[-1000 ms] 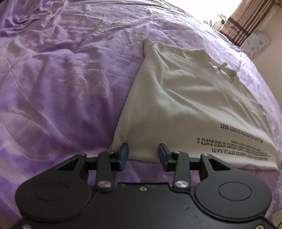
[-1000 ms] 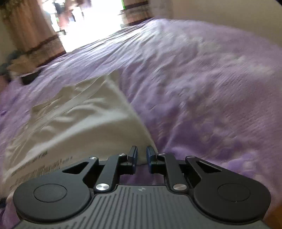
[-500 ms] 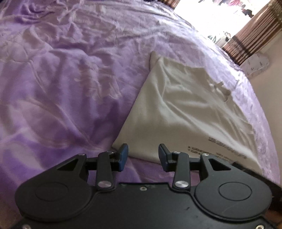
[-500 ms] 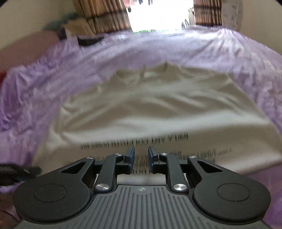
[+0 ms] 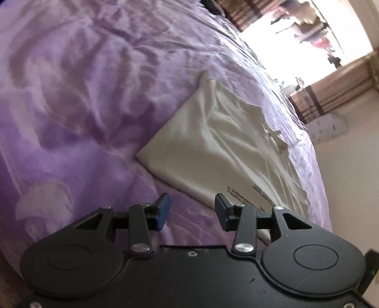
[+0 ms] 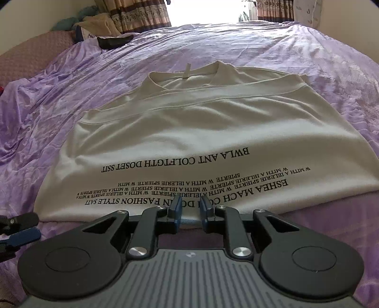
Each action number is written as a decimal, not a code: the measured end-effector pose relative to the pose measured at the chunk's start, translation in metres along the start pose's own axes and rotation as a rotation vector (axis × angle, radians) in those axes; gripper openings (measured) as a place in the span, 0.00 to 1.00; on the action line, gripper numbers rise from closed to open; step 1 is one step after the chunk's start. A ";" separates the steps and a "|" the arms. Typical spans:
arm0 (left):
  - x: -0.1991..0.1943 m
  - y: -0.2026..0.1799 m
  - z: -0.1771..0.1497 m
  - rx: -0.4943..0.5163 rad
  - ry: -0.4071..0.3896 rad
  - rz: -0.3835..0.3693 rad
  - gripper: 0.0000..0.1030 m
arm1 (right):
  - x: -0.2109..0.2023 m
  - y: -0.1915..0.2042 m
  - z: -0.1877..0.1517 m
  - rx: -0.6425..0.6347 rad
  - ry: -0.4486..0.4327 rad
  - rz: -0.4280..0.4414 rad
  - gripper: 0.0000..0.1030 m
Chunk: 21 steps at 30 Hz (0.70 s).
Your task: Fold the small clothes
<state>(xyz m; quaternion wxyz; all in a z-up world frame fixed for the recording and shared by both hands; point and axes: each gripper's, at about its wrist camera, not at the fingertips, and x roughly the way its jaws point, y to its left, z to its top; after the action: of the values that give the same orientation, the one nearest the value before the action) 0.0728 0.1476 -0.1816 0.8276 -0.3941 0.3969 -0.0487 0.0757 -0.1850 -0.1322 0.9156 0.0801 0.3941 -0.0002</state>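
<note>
A cream T-shirt (image 6: pixel 189 123) with black print lies flat on the purple bedspread (image 6: pixel 319 71), sleeves folded in, collar at the far end. My right gripper (image 6: pixel 191 206) hovers over the middle of the shirt's near hem, its jaws a narrow gap apart with nothing pinched. In the left wrist view the T-shirt (image 5: pixel 213 147) lies ahead and to the right. My left gripper (image 5: pixel 191 206) is over the bedspread (image 5: pixel 71 106) just short of the shirt's near-left hem, jaws opening and empty. The left gripper (image 6: pixel 19 227) also shows at the right wrist view's left edge.
Striped curtains (image 6: pixel 132 14) and a bright window stand past the bed's far end. Cushions (image 6: pixel 99 23) and a dark item (image 6: pixel 116 41) lie at the far left. A pale wall (image 5: pixel 350 189) runs close along the bed's right side.
The right gripper swung from the shirt's right corner to the middle of its near hem. The left gripper rolled and shifted along the near-left corner, its jaws a little wider.
</note>
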 end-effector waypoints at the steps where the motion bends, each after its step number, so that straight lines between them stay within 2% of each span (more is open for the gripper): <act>1: 0.000 0.004 0.001 -0.021 -0.011 -0.003 0.42 | 0.001 0.000 -0.001 0.003 0.003 0.003 0.23; 7: 0.006 0.023 0.003 -0.119 -0.051 -0.027 0.42 | 0.002 0.002 -0.003 -0.002 0.011 0.004 0.24; 15: 0.016 0.032 0.017 -0.198 -0.087 -0.035 0.42 | 0.004 0.008 -0.003 -0.027 0.019 -0.019 0.24; 21: 0.020 0.040 0.013 -0.263 -0.116 -0.058 0.42 | 0.005 0.010 -0.003 -0.042 0.025 -0.030 0.24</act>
<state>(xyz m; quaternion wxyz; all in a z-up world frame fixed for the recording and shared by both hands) 0.0862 0.1753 -0.2163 0.7886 -0.5127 0.3395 0.0027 0.0774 -0.1740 -0.1364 0.9120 0.0547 0.4064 -0.0047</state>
